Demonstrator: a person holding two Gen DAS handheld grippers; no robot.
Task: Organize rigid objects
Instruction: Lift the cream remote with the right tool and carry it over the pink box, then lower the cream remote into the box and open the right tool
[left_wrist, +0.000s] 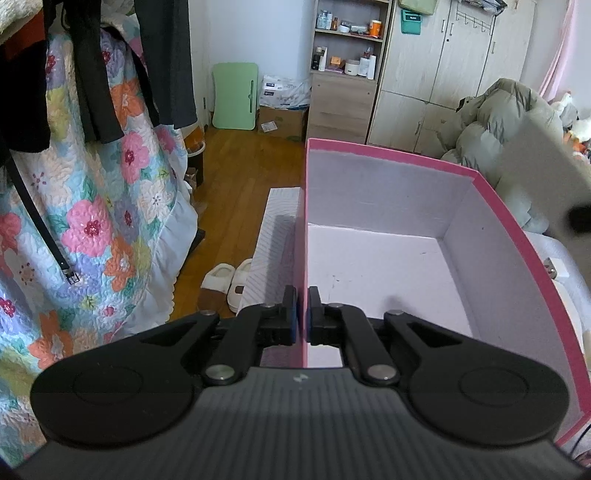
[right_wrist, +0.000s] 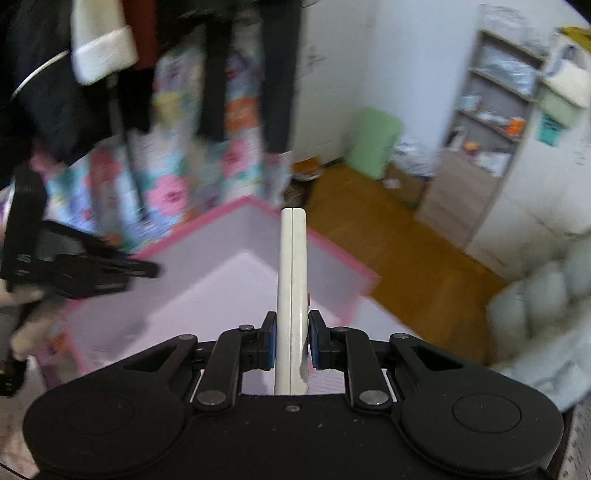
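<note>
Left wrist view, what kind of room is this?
Most likely a bedroom at home: a floral quilt hangs beside dark clothes, a wooden wardrobe stands by a shelf of toiletries, and slippers sit on the wood floor.

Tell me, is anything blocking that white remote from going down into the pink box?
Nothing visible does. The right gripper holds the white remote above the pink box, whose floor looks bare. The left gripper only pinches the box's side wall.

- Soft, even daylight fills both views; no harsh glare.
- Left wrist view is sharp, with fisheye bending toward the edges.
- Right wrist view is motion-blurred, worst from 9 to 3 o'clock.
- Faint shadows lie inside the pink box (left_wrist: 480, 206).
</note>
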